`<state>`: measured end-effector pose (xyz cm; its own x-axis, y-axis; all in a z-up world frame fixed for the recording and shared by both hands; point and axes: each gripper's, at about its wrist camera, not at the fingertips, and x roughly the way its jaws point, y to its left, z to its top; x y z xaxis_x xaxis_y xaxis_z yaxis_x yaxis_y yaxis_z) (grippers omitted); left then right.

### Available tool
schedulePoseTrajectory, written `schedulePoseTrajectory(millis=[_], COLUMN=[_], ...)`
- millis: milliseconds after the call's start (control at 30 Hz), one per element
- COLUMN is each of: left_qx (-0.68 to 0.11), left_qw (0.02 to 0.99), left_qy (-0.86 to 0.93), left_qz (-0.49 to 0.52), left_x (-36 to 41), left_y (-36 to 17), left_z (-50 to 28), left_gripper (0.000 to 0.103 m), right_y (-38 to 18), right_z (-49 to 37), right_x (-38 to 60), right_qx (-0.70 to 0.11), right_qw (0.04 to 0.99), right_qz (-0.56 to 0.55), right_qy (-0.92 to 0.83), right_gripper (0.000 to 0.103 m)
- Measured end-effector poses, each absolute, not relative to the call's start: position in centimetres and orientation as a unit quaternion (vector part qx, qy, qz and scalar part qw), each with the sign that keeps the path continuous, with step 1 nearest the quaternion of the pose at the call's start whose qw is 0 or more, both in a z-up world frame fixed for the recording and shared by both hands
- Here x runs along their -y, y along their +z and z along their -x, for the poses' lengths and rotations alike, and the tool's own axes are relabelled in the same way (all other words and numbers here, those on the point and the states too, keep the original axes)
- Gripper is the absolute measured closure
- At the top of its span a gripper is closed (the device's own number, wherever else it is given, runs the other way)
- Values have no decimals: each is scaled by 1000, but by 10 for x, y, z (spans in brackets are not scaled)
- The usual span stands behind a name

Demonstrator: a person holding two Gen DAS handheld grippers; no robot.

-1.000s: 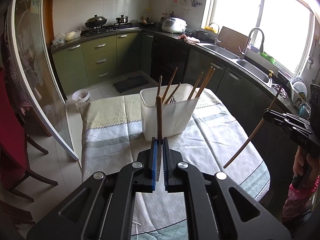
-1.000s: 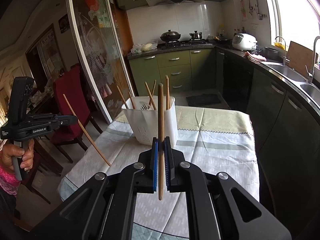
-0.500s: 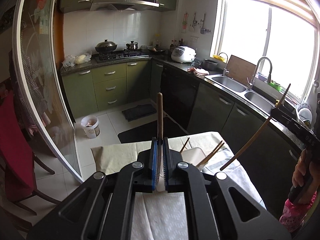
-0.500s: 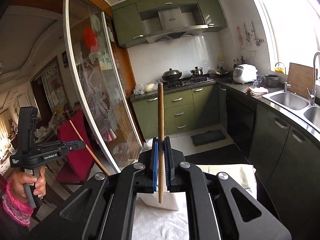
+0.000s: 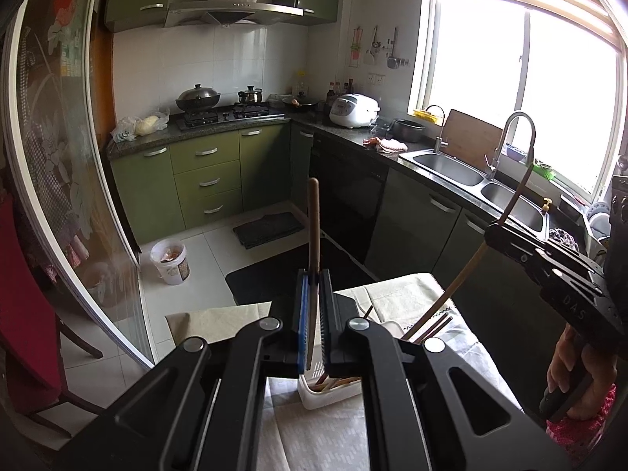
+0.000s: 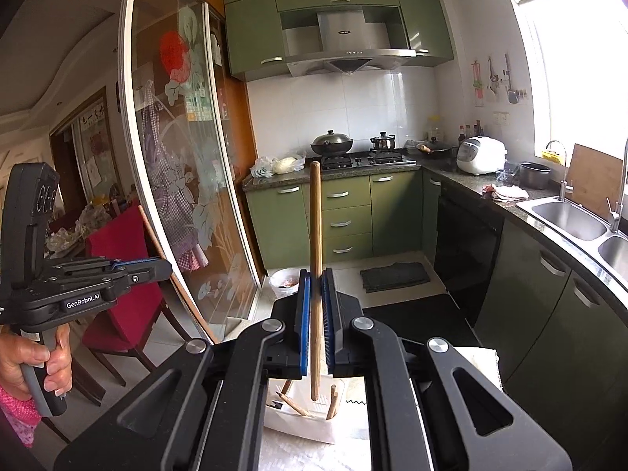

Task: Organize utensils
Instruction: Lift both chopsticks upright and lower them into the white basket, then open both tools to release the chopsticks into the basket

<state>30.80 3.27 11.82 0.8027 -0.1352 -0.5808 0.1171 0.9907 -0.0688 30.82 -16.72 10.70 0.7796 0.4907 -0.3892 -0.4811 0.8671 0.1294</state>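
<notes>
Kitchen, daylit. Green base cabinets (image 5: 204, 180) under dark stone countertop (image 5: 145, 142). White tiled wall (image 6: 353, 102), steel range hood (image 6: 345, 53) above. Bright window (image 5: 522, 90) over steel double sink (image 5: 471, 180). Pale tiled floor (image 5: 204, 278), dark mat (image 5: 269, 229). Etched glass sliding door (image 6: 176, 165); red chair (image 6: 125, 274).

Blown-out window (image 5: 522, 90) glare, fisheye-warped edges

A table (image 5: 396, 286) under pale cloth (image 5: 219, 320) bears a white utensil holder (image 6: 298, 426).
</notes>
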Motion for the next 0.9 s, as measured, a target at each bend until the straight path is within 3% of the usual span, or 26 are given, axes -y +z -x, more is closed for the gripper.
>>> schedulePoseTrajectory(millis=[467, 533, 600, 700, 833, 900], left_qx=[-363, -369, -368, -358, -342, -327], left_qw=[928, 925, 926, 930, 936, 941], left_qy=[-84, -85, -84, -82, -86, -87], left_qz=[17, 17, 18, 12, 13, 13], left_x=[-18, -16, -15, -15, -16, -16], left_y=[48, 39, 35, 33, 36, 38], left_z=[-322, -324, -322, -318, -303, -289], left_gripper=[97, 92, 75, 67, 65, 52], right_y=[38, 32, 28, 25, 24, 24], right_z=[-325, -328, -328, -325, -312, -301], right_x=[131, 131, 131, 134, 144, 150], right_qx=[-260, -266, -268, -271, -270, -265], right_qw=[932, 930, 930, 928, 927, 928], right_qz=[30, 29, 29, 29, 20, 13], right_qy=[250, 251, 251, 256, 259, 259], right_gripper=[96, 96, 94, 84, 84, 79])
